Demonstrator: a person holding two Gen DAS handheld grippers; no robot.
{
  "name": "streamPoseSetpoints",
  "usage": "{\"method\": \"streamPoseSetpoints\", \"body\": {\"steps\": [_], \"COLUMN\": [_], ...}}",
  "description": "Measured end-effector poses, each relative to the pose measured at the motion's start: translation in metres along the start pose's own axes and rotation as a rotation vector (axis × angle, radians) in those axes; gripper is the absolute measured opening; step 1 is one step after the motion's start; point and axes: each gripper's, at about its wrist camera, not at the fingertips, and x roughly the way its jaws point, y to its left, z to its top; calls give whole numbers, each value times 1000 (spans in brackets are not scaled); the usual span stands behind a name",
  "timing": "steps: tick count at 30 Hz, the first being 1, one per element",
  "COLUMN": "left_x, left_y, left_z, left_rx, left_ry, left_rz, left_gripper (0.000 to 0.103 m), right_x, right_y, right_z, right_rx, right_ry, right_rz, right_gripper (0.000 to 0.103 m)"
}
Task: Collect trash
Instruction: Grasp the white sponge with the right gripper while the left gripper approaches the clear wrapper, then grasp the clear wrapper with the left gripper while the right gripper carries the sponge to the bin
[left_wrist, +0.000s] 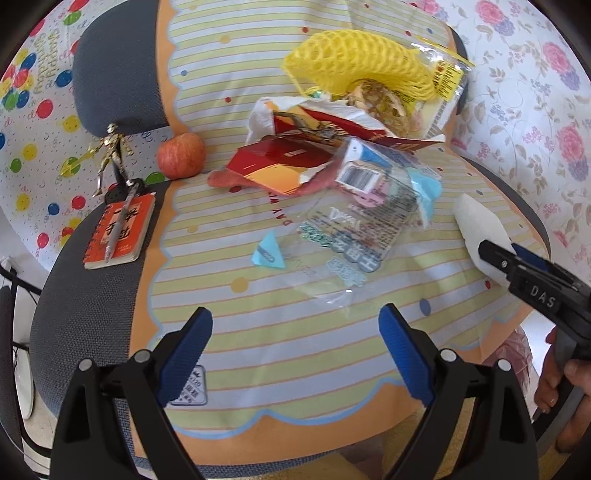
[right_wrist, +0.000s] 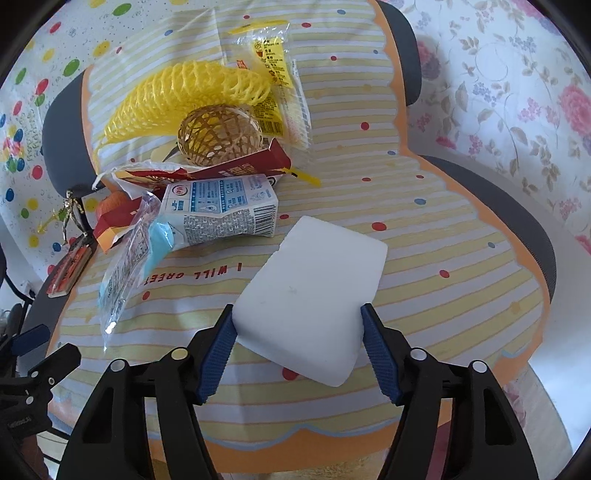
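A heap of trash lies on the striped cloth: yellow foam net (left_wrist: 362, 59) (right_wrist: 184, 96), torn red carton (left_wrist: 288, 162), crushed milk carton (right_wrist: 221, 210) (left_wrist: 360, 168), clear plastic wrapper (left_wrist: 354, 236) (right_wrist: 125, 258), blue paper scrap (left_wrist: 267, 253). My right gripper (right_wrist: 297, 317) is shut on a white foam block (right_wrist: 314, 288), held just above the cloth; it also shows in the left wrist view (left_wrist: 480, 232). My left gripper (left_wrist: 295, 325) is open and empty, near the table's front, short of the wrapper.
An apple (left_wrist: 181, 155), a gold figurine (left_wrist: 110, 155) and an orange notebook with a pen (left_wrist: 120, 229) stand at the left on the dark round table (left_wrist: 85, 295). A woven ball (right_wrist: 218, 134) sits in the heap. Patterned walls behind.
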Motion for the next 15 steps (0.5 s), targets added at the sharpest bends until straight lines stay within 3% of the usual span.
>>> {"method": "streamPoseSetpoints", "body": {"steps": [3, 7, 15], "left_x": [1, 11, 46], "left_y": [-16, -40, -71], "left_z": [5, 15, 24], "left_rx": [50, 108, 195], "left_ry": [-22, -40, -43], "left_rz": [-19, -17, 99], "left_gripper": [89, 73, 63], "right_x": [-13, -23, -27], "right_y": [-12, -25, -33], "right_z": [4, 8, 8], "right_rx": [-30, -20, -26], "right_ry": [-40, -64, -78], "right_rz": [16, 28, 54], "right_gripper": [59, 60, 63]}}
